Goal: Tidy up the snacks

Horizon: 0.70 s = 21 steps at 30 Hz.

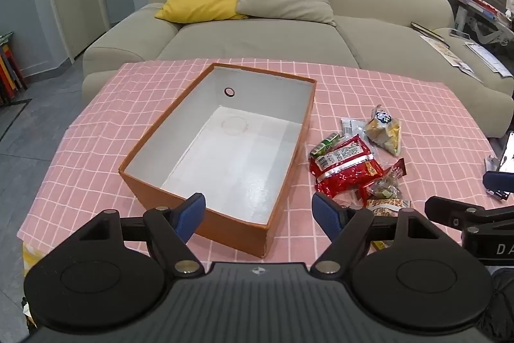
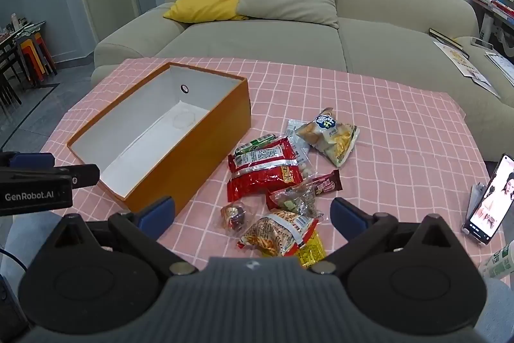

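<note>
An open orange box (image 1: 205,224) (image 2: 205,156) with a bare white inside stands on the pink checked tablecloth. To its right lies a heap of snack packets: a big red bag (image 1: 345,169) (image 2: 263,172), a yellow chip bag (image 1: 385,130) (image 2: 331,134), a green packet (image 2: 253,143), a chocolate bar (image 2: 326,182), a clear nut bag (image 2: 295,198) and an orange-striped bag (image 2: 279,233). My left gripper (image 1: 258,214) is open over the box's near corner. My right gripper (image 2: 253,214) is open just above the nearest packets, holding nothing.
A phone (image 2: 490,201) leans upright at the table's right edge, with a green-white bottle (image 2: 498,262) beside it. A beige sofa (image 2: 257,37) with cushions runs behind the table. Stools stand at the far left (image 2: 32,53).
</note>
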Each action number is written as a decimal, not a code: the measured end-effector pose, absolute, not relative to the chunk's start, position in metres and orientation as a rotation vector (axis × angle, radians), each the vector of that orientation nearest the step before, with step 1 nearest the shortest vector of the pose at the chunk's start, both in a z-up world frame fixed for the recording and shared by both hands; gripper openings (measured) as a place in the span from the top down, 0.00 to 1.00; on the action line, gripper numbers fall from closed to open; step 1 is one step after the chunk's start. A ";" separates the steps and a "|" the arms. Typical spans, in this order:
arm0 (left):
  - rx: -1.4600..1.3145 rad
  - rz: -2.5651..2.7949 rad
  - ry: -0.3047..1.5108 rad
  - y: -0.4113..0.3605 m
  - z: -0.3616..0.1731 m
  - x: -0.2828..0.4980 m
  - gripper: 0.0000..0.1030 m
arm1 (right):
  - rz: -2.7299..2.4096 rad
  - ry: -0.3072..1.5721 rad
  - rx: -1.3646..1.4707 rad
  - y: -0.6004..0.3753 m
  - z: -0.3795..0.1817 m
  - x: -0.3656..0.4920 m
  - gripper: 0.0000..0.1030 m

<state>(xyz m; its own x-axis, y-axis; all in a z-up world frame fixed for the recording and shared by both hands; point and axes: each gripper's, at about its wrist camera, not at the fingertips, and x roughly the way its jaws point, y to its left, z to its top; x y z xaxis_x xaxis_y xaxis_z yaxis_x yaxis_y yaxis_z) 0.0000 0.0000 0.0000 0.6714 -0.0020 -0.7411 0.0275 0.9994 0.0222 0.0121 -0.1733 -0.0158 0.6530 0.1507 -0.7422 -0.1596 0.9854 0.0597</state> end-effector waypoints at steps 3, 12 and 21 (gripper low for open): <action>0.030 -0.022 0.830 0.000 0.000 0.000 0.14 | 0.174 0.841 -0.008 -0.173 -0.014 0.012 0.04; 0.028 -0.025 0.847 0.003 -0.004 0.000 0.15 | 0.177 0.857 -0.002 -0.172 -0.016 0.012 0.04; 0.027 -0.023 0.851 0.002 -0.007 0.002 0.15 | 0.174 0.860 -0.002 -0.171 -0.016 0.011 0.04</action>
<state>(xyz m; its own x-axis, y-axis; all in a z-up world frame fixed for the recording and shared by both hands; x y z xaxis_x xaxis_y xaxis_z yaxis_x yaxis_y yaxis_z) 0.0019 0.0024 -0.0069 0.6593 -0.0096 -0.7518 0.0314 0.9994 0.0148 0.0107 -0.1709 -0.0157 0.6390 0.1515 -0.7542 -0.1533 0.9858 0.0682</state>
